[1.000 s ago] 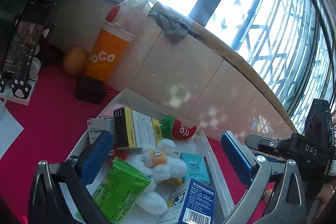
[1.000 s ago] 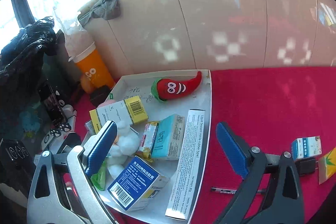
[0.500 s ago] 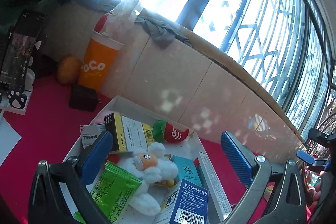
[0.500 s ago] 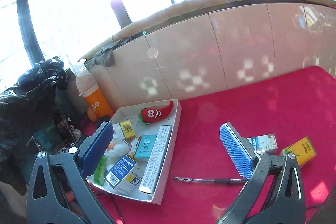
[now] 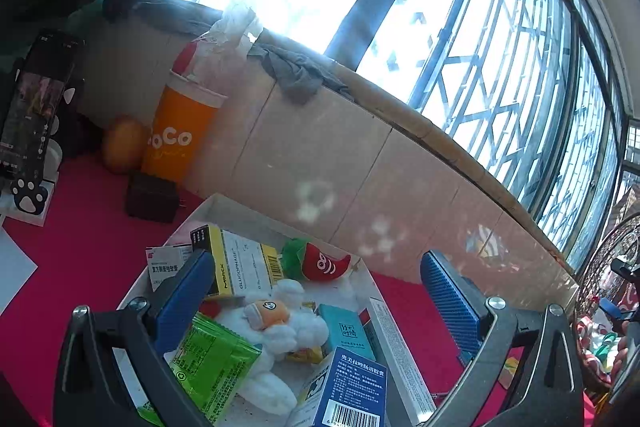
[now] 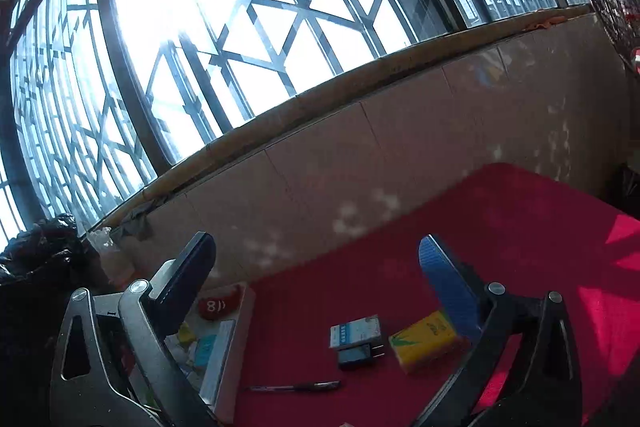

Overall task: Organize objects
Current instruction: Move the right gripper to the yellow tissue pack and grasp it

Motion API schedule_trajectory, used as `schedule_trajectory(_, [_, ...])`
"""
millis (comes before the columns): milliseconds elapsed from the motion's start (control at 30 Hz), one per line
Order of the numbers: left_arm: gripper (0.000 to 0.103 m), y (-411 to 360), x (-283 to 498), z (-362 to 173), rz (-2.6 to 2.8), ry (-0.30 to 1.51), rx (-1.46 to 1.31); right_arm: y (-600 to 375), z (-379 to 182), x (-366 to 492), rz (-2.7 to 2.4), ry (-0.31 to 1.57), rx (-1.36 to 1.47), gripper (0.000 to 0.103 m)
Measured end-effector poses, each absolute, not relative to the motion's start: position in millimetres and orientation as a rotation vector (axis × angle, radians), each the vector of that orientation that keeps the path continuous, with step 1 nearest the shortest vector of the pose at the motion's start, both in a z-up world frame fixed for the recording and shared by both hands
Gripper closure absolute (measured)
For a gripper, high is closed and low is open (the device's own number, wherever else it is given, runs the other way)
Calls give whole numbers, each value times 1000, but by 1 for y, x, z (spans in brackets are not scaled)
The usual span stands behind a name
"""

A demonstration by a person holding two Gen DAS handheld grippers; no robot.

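Right gripper jaws wide apart, empty, above red table; yellow box just below blue pad.

The blue medicine box is cut off by the left wrist view's bottom edge. The green sachet sits partly behind that gripper's frame. In the right wrist view, the white tray is half hidden, its small boxes too small to read.
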State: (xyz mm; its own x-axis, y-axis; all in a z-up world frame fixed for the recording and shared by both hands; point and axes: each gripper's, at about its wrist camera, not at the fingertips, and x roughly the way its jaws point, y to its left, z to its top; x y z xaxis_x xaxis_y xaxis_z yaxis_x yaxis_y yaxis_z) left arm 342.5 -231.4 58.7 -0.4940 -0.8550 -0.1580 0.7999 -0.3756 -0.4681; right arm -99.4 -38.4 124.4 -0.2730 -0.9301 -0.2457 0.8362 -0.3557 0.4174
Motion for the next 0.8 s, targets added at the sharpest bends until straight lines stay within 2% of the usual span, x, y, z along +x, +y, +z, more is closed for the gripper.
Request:
schedule_trajectory(367, [0,-230,337,57,-2014,595,-118,-32,73,-159,-2016,-110,803,0])
schedule_trajectory(533, [0,-231,334,55,-2019,593,-95,-74,26,-160,-1937,202,916,0])
schedule_trajectory(667, [0,-230,333,55,-2024,588,-95,-113,-15,-147,-1875,514,870,0])
schedule_trajectory(800, [0,-226,330,58,-2030,559,-97,-131,-36,-152,-1886,589,877,0])
